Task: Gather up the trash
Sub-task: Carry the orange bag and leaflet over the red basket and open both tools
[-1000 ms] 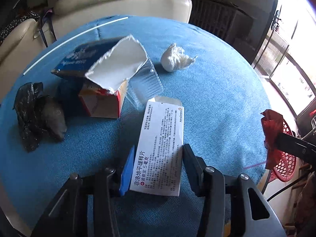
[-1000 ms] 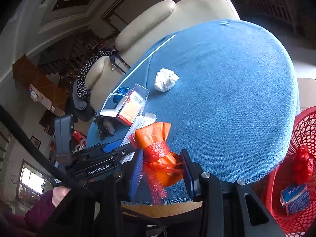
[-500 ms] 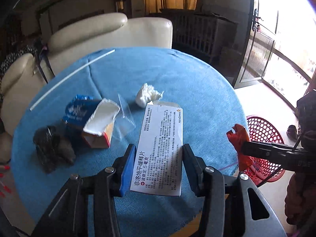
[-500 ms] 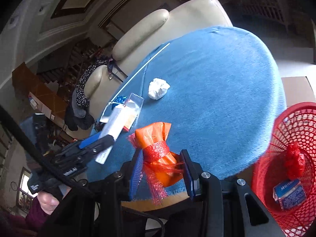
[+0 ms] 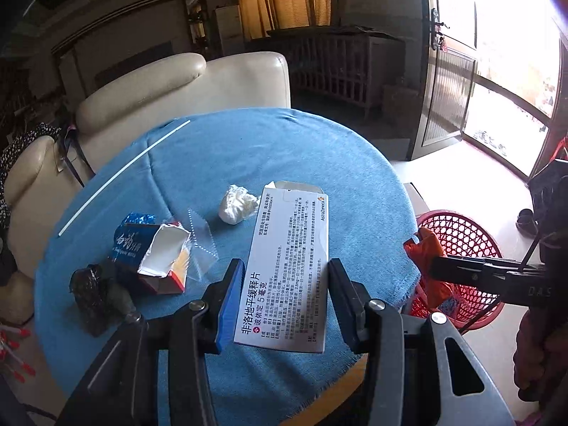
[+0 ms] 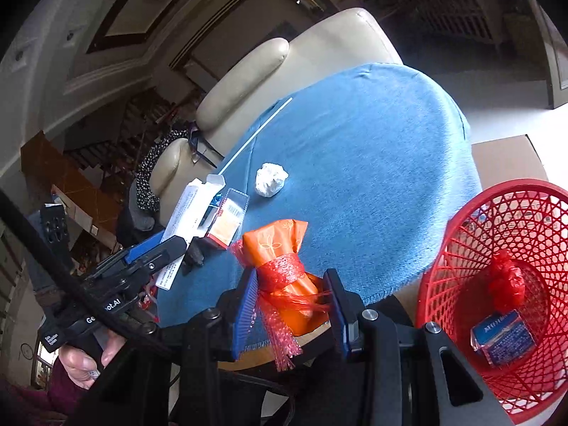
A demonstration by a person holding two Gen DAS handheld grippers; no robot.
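You have lifted the white medicine box (image 5: pixel 289 269) up off the blue table (image 5: pixel 284 149), squeezed in your left gripper (image 5: pixel 284 300). Your right gripper (image 6: pixel 293 307) squeezes the orange wrapper (image 6: pixel 280 248), left of the red basket (image 6: pixel 447 248) on the floor.

Matt cardboard box (image 5: pixel 289 266), rough blue cloth tablecloth (image 5: pixel 284 149), glossy plastic mesh basket (image 6: pixel 504 220) (red), crumpled paper tissue (image 5: pixel 236 206).

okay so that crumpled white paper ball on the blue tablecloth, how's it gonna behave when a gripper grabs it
The crumpled paper ball looks very light and will probably squash between the fingers rather than resist. Its lumpy shape and the rough blue tablecloth suggest it won't roll far if nudged. It probably isn't fragile.
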